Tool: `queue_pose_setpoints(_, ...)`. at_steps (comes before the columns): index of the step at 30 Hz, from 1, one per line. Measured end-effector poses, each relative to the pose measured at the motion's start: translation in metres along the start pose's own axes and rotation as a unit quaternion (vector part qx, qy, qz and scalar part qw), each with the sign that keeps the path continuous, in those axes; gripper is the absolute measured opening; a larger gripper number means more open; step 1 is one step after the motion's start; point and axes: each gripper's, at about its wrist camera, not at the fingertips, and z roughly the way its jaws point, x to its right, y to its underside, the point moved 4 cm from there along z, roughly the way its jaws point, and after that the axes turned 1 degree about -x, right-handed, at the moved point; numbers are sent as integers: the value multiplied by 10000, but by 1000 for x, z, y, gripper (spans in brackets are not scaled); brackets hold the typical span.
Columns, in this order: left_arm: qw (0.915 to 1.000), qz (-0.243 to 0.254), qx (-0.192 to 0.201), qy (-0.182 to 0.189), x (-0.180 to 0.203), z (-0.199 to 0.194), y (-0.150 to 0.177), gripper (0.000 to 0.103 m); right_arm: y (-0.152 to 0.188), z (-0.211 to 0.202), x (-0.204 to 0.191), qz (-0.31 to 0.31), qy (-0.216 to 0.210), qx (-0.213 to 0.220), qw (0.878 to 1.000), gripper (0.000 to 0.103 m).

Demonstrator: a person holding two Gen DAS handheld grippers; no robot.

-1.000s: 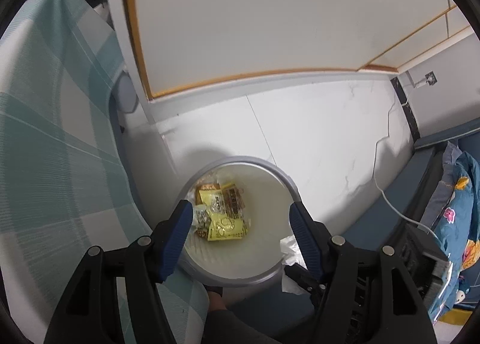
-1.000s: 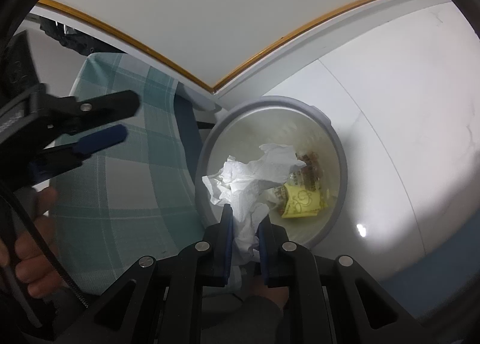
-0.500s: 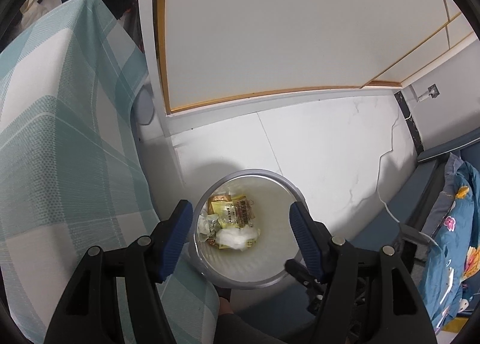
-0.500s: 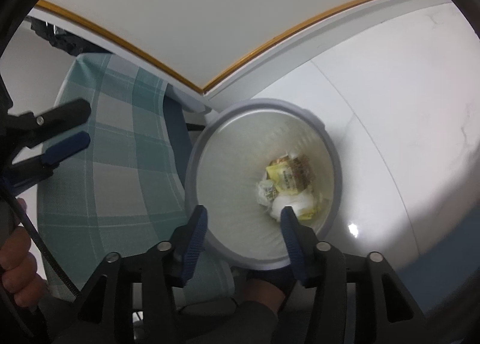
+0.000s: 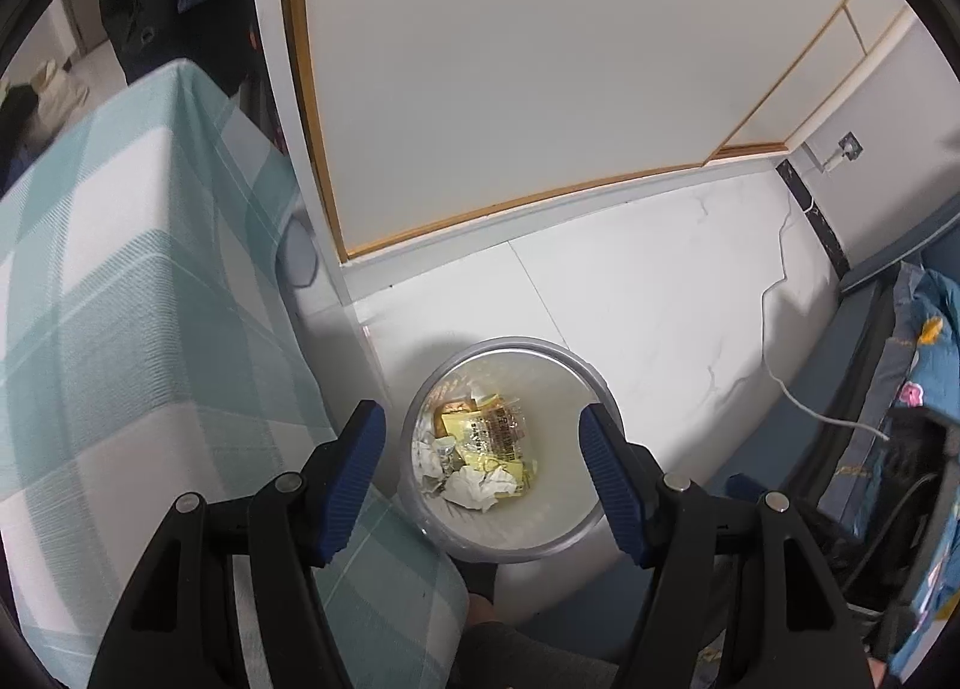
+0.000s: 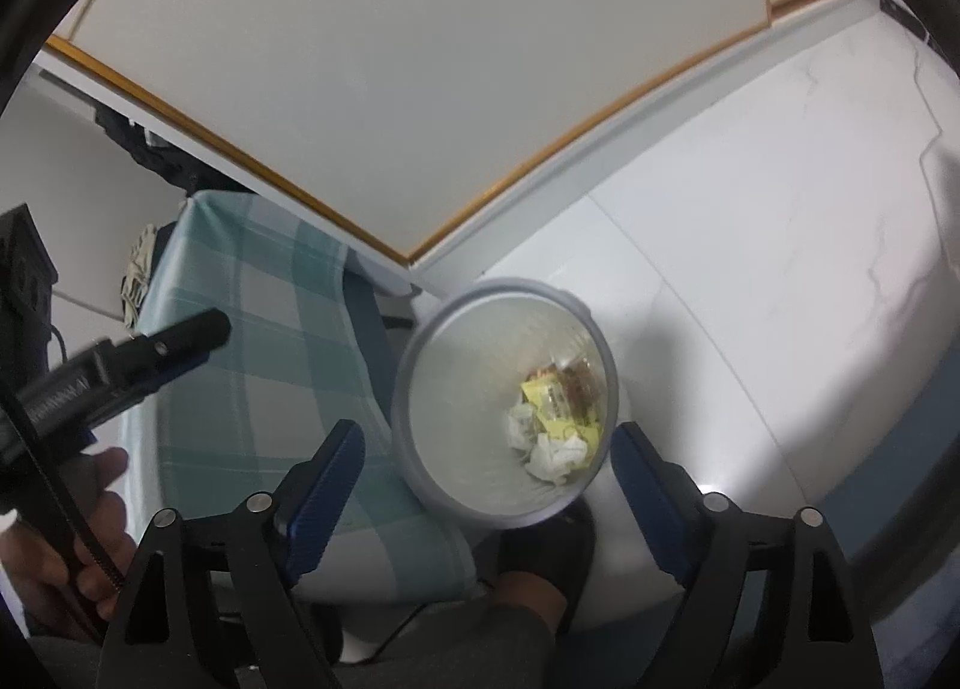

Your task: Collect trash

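Two hand-held grippers hung above the round grey translucent plastic waste bin (image 5: 585,530), both pointing steeply down at it.

Left gripper (image 5: 483,476): black frame, blue pads, jaws held wide, nothing between them. Bin showed straight through the gap.

Right gripper (image 6: 487,476): same build, jaws opening and already wide. Nothing between the pads; only the bin mouth showed in the gap.

Trash sat at the bottom of the bin: crumpled white tissue (image 6: 555,452) on the near side of the pile, yellow snack wrappers (image 6: 561,410) touching it just behind, a brown-printed clear wrapper (image 5: 504,428) beside those. Left view showed the same pile, with more small white paper scraps (image 5: 433,458) toward the bin's left wall.

Bin stood on the white marble-look tiled floor (image 5: 660,293). Just beside the bin, to its left, the teal-and-white checked cloth (image 5: 120,293) draped down over furniture; cloth edge overlapped the bin rim in both views, contact could not be told. Beyond the bin, a white panel with wooden trim (image 5: 540,59) rose from the floor. A white cable (image 5: 780,377) ran across the floor to the right of the bin, well apart from it.

Person's dark shoe (image 6: 549,542) was on the floor at the near side of the bin. Left hand (image 6: 66,545) gripped the left gripper's handle, well to the left of the bin in the right wrist view.
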Motion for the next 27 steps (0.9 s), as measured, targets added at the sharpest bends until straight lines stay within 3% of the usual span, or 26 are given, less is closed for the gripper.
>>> queue_pose_setpoints(7,9996,175,195,-106,4,-20,4,63,-4,-30,-17,-111,-5,242,9996,94)
queue_pose_setpoints(27,9995,77,299,-84,1,-31,14,63,2,-41,-30,-208,101,318,9992,94)
